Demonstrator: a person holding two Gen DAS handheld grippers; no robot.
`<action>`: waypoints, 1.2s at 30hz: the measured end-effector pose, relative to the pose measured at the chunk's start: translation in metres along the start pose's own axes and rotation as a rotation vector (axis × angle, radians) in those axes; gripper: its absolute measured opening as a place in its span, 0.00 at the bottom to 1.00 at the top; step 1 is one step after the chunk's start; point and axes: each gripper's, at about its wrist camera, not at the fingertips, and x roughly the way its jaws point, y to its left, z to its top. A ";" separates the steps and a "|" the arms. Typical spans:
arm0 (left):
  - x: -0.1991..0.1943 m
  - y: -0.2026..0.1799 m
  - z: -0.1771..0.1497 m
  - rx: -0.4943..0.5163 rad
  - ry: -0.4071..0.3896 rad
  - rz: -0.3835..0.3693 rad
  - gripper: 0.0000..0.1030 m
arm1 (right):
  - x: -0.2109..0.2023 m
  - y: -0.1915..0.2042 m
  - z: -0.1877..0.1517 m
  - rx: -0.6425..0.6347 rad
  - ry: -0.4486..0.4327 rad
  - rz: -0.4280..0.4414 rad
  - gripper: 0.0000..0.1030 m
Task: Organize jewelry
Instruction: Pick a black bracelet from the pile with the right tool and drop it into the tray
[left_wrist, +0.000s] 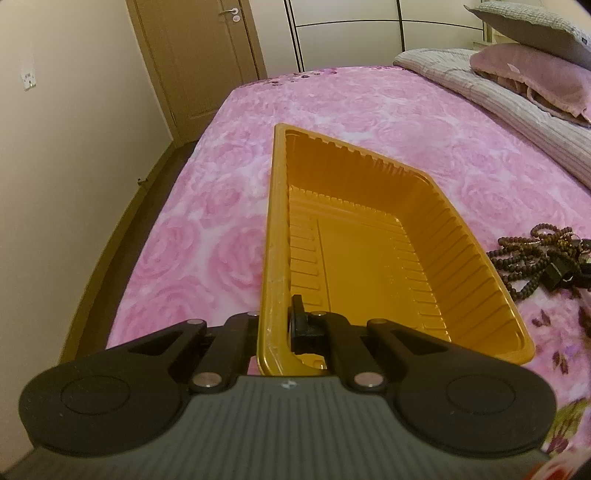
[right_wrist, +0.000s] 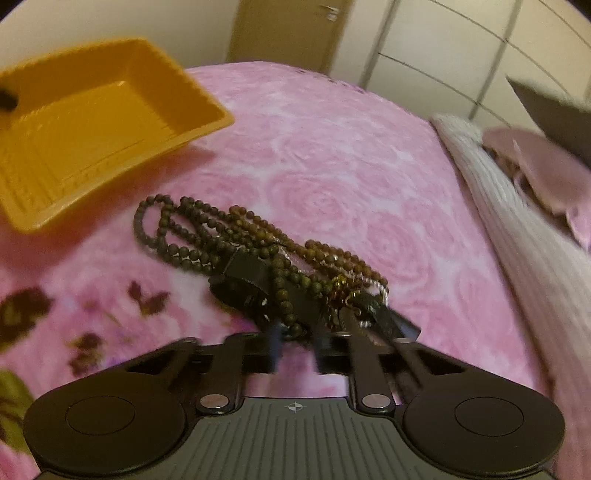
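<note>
On a bed covered with a pink rose-patterned bedspread (left_wrist: 332, 99), an orange plastic tray (left_wrist: 373, 254) with ribbed walls sits with its inside bare in both views. The left gripper (left_wrist: 275, 328) has its jaws closed narrowly on the tray's near left rim, one finger outside the wall and the other finger inside it, so the rim is pinched between them. To the right of the tray, apart from it, lies a tangled heap of dark brown beaded necklaces (right_wrist: 221, 236) mixed with a black strap-like piece (right_wrist: 247, 273) and some small gold and silver bits that are too blurred to name. The right gripper (right_wrist: 295, 339) is low over the near end of that heap, its fingers set a moderate way apart with strands of beads lying between them; motion blur keeps me from telling whether the fingers press on anything. In the left wrist view a folded grey blanket (left_wrist: 498, 96) and a pink pillow (left_wrist: 532, 77) lie at the far right of the bed, and a brown door (left_wrist: 199, 55) stands beyond its far end.
</note>
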 end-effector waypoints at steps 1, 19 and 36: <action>-0.001 0.000 0.001 0.001 -0.002 0.004 0.03 | -0.002 0.000 0.000 -0.014 -0.009 -0.009 0.07; -0.006 -0.001 -0.003 -0.016 -0.014 0.005 0.03 | -0.063 -0.014 0.057 0.015 -0.181 0.007 0.06; -0.003 0.001 -0.008 -0.014 -0.024 -0.008 0.03 | -0.035 0.059 0.103 0.128 -0.176 0.432 0.08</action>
